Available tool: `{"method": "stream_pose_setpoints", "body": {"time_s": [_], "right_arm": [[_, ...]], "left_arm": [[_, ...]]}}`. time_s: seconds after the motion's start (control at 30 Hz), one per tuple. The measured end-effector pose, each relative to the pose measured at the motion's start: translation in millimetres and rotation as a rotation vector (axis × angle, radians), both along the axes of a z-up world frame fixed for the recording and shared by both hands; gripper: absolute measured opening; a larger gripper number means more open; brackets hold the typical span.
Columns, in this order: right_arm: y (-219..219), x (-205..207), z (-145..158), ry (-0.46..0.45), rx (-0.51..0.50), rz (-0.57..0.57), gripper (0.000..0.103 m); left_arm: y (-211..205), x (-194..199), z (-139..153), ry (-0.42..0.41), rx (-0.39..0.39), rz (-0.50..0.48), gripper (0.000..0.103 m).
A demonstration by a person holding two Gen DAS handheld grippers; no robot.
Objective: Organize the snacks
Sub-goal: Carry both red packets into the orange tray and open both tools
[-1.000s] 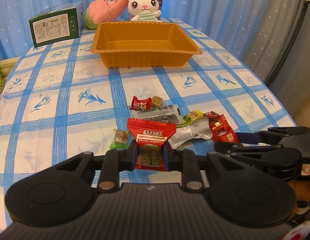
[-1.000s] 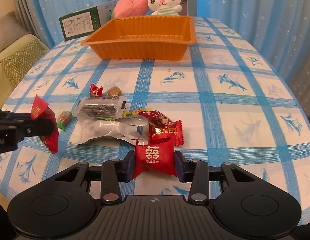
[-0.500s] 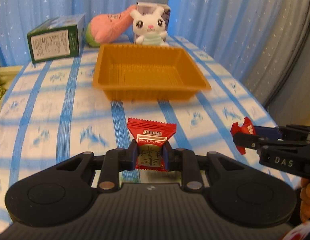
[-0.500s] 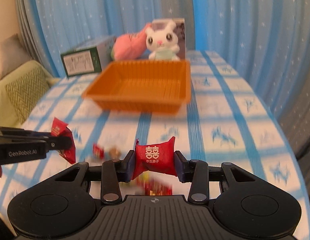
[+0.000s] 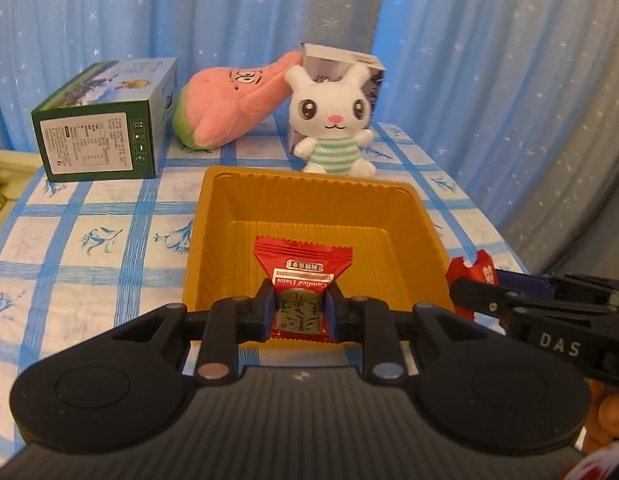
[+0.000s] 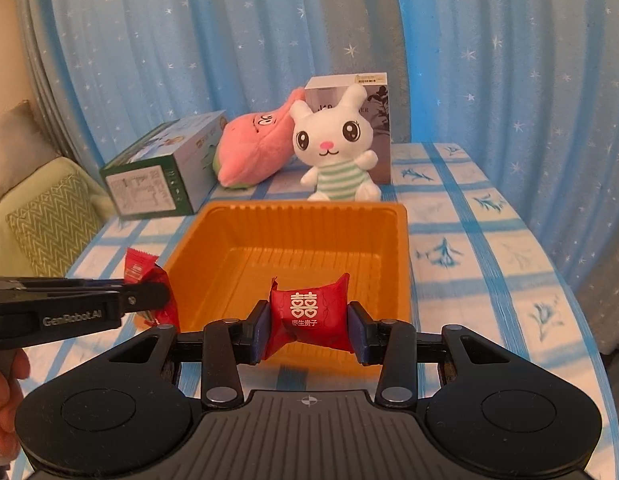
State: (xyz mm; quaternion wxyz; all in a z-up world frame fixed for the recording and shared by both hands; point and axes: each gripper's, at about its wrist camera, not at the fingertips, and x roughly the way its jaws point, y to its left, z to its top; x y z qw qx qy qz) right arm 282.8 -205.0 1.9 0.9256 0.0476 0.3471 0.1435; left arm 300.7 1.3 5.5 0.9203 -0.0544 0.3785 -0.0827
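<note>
Left gripper (image 5: 299,309) jaws clamped on a red date packet (image 5: 302,280), held upright above the near wall of the orange tray (image 5: 309,200); packet's crimped top edge stands over the tray's floor; tray holds nothing yet.

Right gripper (image 6: 308,328) jaws pinch a red candy (image 6: 307,312) with white characters, side to side; candy bulges between the pads, hovering over the tray's (image 6: 401,264) near rim.

From the left view the right gripper enters at right, its candy (image 5: 471,270) just beside the tray's right wall; from the right view the left gripper reaches in from the left, its packet (image 6: 149,288) at the tray's left wall.

Tray sits on a blue-checked surface (image 5: 89,240); behind it: green box (image 5: 105,136) on its side, pink plush (image 5: 233,108), white bunny (image 5: 333,120) leaning against a grey carton (image 6: 373,128); starred blue curtain (image 5: 149,12) as backdrop; a sofa (image 6: 41,208) at left in the right view.
</note>
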Motion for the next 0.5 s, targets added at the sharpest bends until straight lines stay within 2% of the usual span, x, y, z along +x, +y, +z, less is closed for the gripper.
{"method": "stream_pose_setpoints", "body": {"time_s": [0.27,0.3,0.33,0.37,0.5], "right_arm": [[0.5,35.4,-13.5,0.034,0.006,-0.023,0.041],[0.1,37.5,-15.3,0.039,0.009,-0.024,0.041],[-0.3,39.4,-17.3,0.045,0.012,-0.025,0.041],[-0.6,40.8,-19.3,0.052,0.013,-0.026,0.041],[0.1,42.9,-27.5,0.076,0.015,-0.028,0.041]], "left_arm": [[3.5,36.6,-20.4,0.035,0.005,0.031,0.024],[3.8,39.8,-22.5,0.038,0.007,0.035,0.026],[4.0,42.2,-24.4,0.046,0.010,0.039,0.036],[4.8,43.2,-25.8,0.052,0.009,0.044,0.041],[7.6,39.2,-26.8,0.049,-0.002,0.048,0.046]]}}
